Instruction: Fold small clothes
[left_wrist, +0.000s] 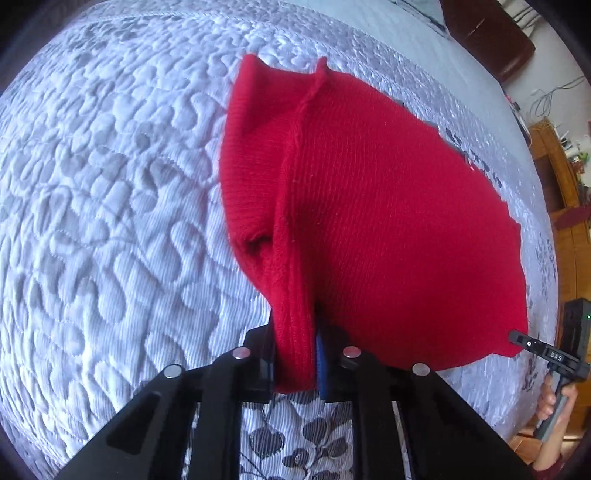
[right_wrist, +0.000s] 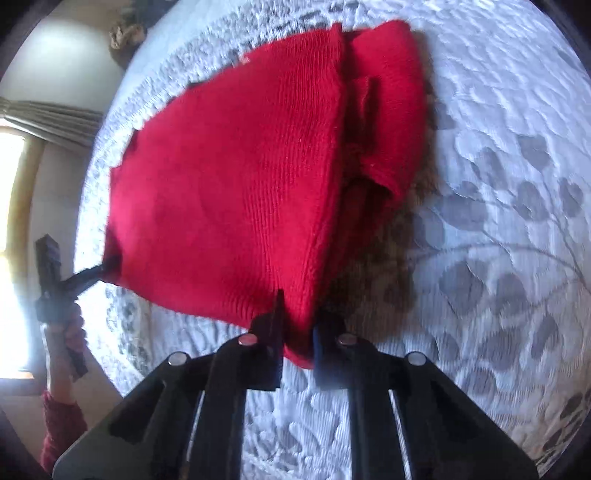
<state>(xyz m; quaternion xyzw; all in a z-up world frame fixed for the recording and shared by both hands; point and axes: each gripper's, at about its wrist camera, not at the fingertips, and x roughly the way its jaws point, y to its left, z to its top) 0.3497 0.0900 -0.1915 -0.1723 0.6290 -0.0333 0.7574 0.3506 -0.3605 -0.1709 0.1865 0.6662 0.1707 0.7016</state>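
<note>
Red knit (left_wrist: 388, 229) on the quilt (left_wrist: 110, 184) — near edge raised. Left gripper (left_wrist: 295, 365) pinches one corner, right gripper (right_wrist: 298, 343) the other — both jaws pressed on fabric.

The left gripper (left_wrist: 295, 354) points steeply down, its two black fingers drawn close together and pinching a corner of the red knit garment (left_wrist: 388, 229) between them. The right gripper (right_wrist: 297, 332) is tilted down too, its jaws likewise nearly closed and clamped on another corner of the same cloth. Each gripper shows at the edge of the other's view, held by its handle in a person's hand (right_wrist: 61, 332). A dark red sleeve (right_wrist: 59, 424) covers the left forearm.
</note>
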